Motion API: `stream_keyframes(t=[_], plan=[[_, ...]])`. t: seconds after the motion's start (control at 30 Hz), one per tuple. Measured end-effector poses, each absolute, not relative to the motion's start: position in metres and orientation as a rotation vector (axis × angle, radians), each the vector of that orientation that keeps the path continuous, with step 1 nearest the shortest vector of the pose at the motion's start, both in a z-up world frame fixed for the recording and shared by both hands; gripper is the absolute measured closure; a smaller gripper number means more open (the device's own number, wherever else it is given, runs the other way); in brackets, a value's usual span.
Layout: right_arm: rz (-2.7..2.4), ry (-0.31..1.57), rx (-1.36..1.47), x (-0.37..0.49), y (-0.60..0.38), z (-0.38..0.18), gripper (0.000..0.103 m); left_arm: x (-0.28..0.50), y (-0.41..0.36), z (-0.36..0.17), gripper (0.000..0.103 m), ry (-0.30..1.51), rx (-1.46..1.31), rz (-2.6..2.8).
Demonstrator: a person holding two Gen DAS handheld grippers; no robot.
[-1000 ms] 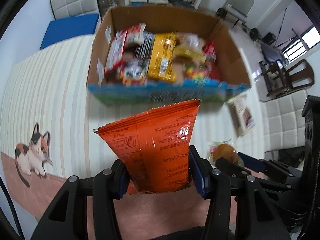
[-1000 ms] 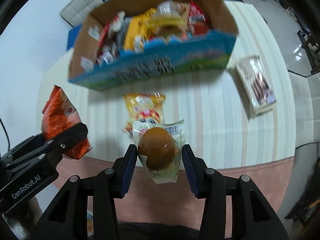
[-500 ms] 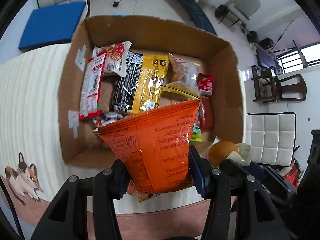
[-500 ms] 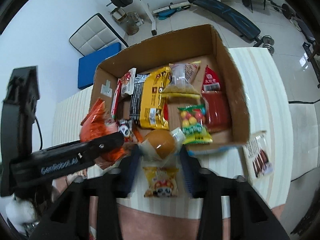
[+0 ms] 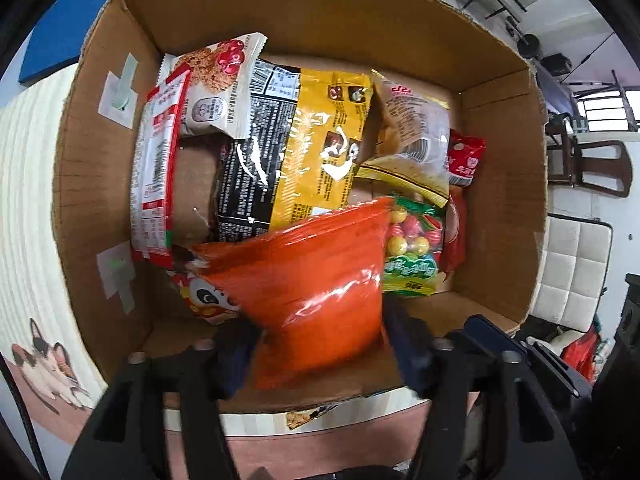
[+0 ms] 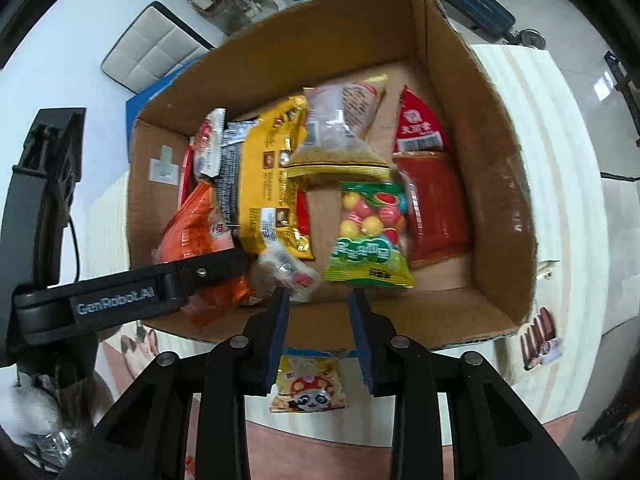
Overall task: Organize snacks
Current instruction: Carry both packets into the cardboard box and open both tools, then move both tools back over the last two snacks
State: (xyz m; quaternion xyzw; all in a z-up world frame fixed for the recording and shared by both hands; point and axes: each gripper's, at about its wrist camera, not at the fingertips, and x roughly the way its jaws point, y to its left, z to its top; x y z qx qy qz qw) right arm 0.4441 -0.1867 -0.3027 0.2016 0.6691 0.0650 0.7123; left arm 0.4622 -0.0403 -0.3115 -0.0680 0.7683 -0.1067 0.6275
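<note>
An open cardboard box [image 5: 500, 168] [image 6: 496, 184] holds several snack packs. My left gripper [image 5: 316, 344] is over the box's near side, its jaws at the sides of an orange snack bag [image 5: 316, 284], which is blurred; I cannot tell whether they still grip it. The orange bag [image 6: 192, 236] and left gripper arm [image 6: 120, 300] also show in the right wrist view. My right gripper [image 6: 318, 308] is open and empty above the box's near wall. The clear-wrapped egg pack [image 6: 286, 272] lies in the box just beyond its fingertips.
A yellow panda snack pack [image 6: 308, 388] lies on the striped tablecloth [image 6: 552, 184] in front of the box. A chocolate-biscuit pack [image 6: 540, 336] lies right of the box. Chairs and gym gear stand beyond the table.
Both grippers moved forward over the box. The right gripper opened and let the egg pack drop into the box. The orange bag went lower into the box.
</note>
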Motion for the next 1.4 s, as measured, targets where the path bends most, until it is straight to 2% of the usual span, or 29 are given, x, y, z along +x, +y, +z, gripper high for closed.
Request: stream_keyframes(t=[0.07,0.1,0.33,0.43,0.5,0.57,1.03,1.4], plan=[[0.135,1.488,0.447,0.444,-0.190,-0.304,0.060,0.461,-0.040,-0.309,0.017,1.751,-0.158,-0.247],[0.131,1.488,0.448,0.443,-0.191,-0.304,0.057,0.460,-0.040,-0.307,0.017,1.747,-0.158,-0.251],[0.113,1.475,0.438,0.435,-0.200,-0.293,0.052,0.460,-0.039,-0.287,0.017,1.712,-0.159,-0.259],[0.108,1.457,0.406,0.430,-0.200,-0.283,0.039,0.452,-0.042,-0.274,0.017,1.673,-0.140,-0.259],[0.103,1.440,0.375,0.426,-0.199,-0.276,0.022,0.444,-0.042,-0.264,0.017,1.632,-0.119,-0.252],[0.097,1.418,0.341,0.421,-0.198,-0.268,0.014,0.433,-0.042,-0.253,0.017,1.577,-0.090,-0.235],[0.058,1.273,0.214,0.355,-0.198,-0.213,0.011,0.359,-0.032,-0.175,0.016,1.270,0.075,-0.114],[0.078,1.163,0.200,0.313,-0.198,-0.160,0.010,0.325,-0.038,-0.130,0.016,1.159,0.052,-0.112]])
